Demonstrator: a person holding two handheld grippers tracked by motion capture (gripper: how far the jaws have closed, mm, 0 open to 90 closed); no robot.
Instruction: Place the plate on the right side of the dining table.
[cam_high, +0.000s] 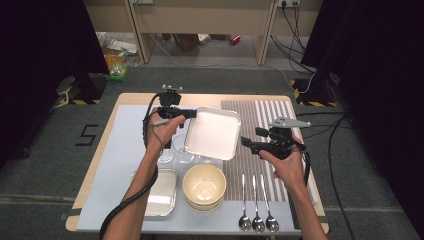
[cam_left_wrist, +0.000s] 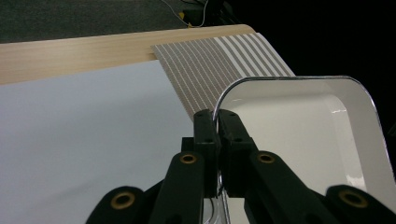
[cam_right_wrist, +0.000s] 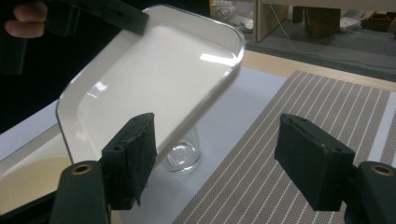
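A white square tray (cam_high: 212, 132) hangs tilted above the table, over the glasses. My left gripper (cam_high: 191, 114) is shut on the rim at its left corner. In the left gripper view the two jaws (cam_left_wrist: 217, 119) pinch the tray's (cam_left_wrist: 303, 126) thin edge between them. My right gripper (cam_high: 245, 142) stands open just to the right of the tray, over the striped mat. In the right gripper view its pads (cam_right_wrist: 217, 135) are wide apart with nothing between them. There the tray (cam_right_wrist: 154, 84) lies ahead and to the left, with the left gripper (cam_right_wrist: 116, 14) on its far corner.
Two clear glasses (cam_high: 166, 156) (cam_high: 186, 154) stand under the tray's near edge. A cream bowl (cam_high: 204, 186) and a metal tray (cam_high: 162, 192) sit at the front. Three spoons (cam_high: 256, 210) lie on the striped mat (cam_high: 260, 150). A glass (cam_right_wrist: 182, 156) shows beneath the tray.
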